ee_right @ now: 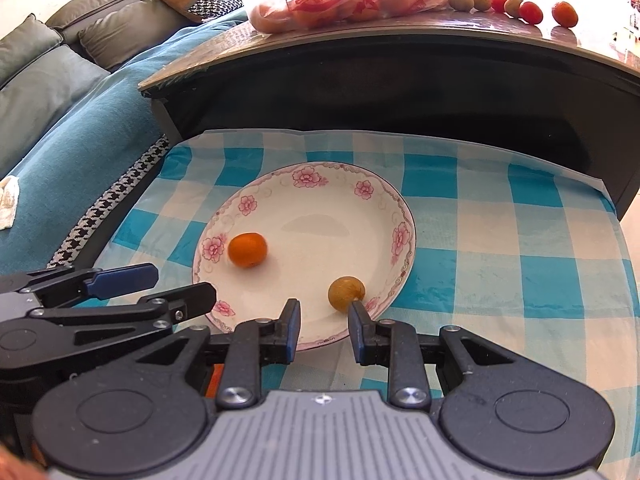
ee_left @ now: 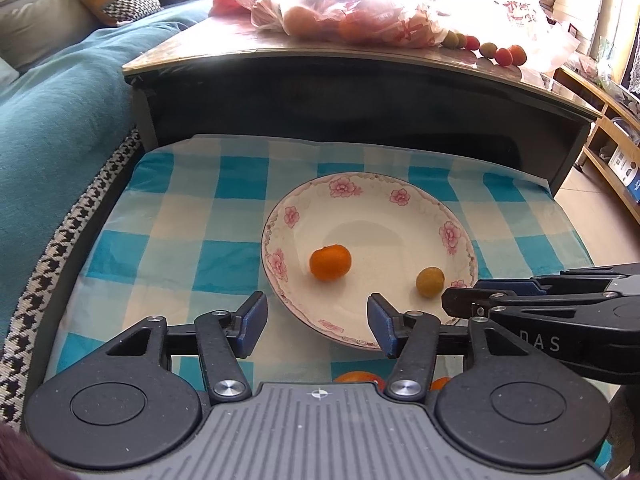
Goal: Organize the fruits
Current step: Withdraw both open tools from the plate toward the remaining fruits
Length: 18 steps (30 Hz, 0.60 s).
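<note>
Round orange tangerine (ee_left: 330, 262) and small yellow-green fruit (ee_left: 430, 282) resting apart in white pink-flowered plate (ee_left: 400, 196) on blue-checked cloth (ee_left: 168, 240). Left gripper (ee_left: 316, 320) jaws half open, empty, over plate's near rim. Right gripper (ee_right: 324, 330) jaws narrowly parted, holding nothing, just short of yellow-green fruit.

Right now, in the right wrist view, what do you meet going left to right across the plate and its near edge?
Left gripper → orange → right gripper → yellow-brown fruit → plate's right rim → checked cloth.
</note>
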Tool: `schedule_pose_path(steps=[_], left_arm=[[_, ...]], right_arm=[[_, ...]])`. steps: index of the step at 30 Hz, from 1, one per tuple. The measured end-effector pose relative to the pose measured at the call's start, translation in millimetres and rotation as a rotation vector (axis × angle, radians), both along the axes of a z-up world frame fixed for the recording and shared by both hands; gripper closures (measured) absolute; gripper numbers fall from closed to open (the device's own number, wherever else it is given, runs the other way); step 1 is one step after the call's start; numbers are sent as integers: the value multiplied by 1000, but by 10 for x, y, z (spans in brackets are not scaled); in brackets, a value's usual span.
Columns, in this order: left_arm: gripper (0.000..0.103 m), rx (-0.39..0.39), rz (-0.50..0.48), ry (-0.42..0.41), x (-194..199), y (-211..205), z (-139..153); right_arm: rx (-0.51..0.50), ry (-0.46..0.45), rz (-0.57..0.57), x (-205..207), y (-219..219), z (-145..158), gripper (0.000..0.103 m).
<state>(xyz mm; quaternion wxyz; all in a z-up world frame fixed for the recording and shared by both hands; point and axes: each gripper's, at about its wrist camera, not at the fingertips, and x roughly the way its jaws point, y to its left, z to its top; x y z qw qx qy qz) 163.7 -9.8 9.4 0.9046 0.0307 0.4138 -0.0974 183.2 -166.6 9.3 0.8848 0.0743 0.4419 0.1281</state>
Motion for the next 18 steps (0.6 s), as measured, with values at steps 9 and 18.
schedule_pose_path(steps=[9, 18], left_arm=[[38, 1, 6, -6, -93, 65, 44], [37, -7, 25, 5, -208, 207, 54]], right_arm=[[-7, -2, -4, -102, -36, 39, 75], [-17, 7, 3, -209, -44, 44, 75]])
